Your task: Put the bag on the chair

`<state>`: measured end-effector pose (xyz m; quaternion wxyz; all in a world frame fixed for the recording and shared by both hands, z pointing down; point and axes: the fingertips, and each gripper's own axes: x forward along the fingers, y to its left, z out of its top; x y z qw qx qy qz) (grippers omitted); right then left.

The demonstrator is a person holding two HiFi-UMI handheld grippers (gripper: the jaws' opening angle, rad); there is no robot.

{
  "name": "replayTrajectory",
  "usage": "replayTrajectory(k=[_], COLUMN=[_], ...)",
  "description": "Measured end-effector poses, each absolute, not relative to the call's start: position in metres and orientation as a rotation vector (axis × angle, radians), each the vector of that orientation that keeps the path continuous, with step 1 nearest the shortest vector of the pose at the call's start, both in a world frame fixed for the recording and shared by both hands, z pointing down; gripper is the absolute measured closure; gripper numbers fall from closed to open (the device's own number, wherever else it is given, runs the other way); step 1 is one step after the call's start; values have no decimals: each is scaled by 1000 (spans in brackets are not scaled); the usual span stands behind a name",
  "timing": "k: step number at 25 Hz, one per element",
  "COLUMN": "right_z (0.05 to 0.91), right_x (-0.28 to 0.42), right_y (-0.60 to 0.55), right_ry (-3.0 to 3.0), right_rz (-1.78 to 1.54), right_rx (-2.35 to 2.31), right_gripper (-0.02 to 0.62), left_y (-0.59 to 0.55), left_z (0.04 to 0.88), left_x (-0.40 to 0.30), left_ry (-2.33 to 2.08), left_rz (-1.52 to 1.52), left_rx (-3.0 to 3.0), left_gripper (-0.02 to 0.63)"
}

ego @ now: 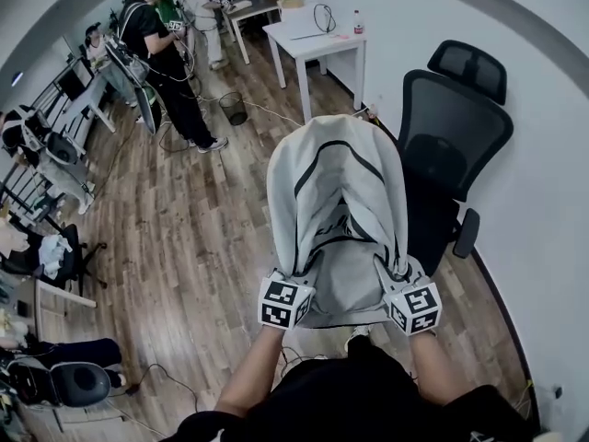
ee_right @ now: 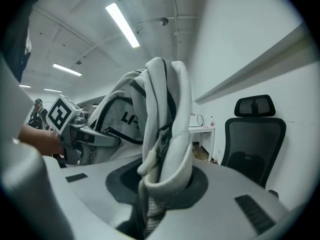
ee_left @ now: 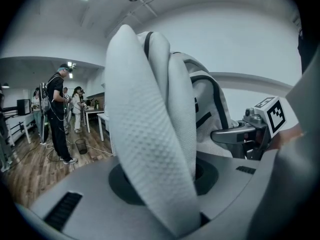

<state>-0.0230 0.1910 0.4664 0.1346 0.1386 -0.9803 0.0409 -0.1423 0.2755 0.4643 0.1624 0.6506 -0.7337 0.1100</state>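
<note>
As the chair (ego: 451,127) stands at two o'clock, left gripper (ego: 293,288) and right gripper (ego: 403,293) clamp the bag (ego: 336,201), jaws narrowly parted

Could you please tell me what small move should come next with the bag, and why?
Probably swing the light grey fabric backpack a little to the right, over the seat of the black mesh office chair. The left gripper and the right gripper are both shut on its fabric and hold it in the air, with the chair standing just to its right.
</note>
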Motion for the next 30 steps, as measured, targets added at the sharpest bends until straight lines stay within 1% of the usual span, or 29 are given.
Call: replayTrajectory(k=[8,16,30], right_z=[485,487,499], right_x=[-20,-12,11], right_y=[108,41,-31], right_ry=[-2792,-2791,-2746], right_rz=[165,213,258], right_rx=[482,549,707], right_gripper=[511,511,511], left_y=[184,112,21], left_z=[484,485,499], left_x=[-144,-138,-123], left_ry=[-2002,-1933,-1805], left_rz=[332,379,408], left_rx=[1897,1969,2079], left_gripper=[469,471,471])
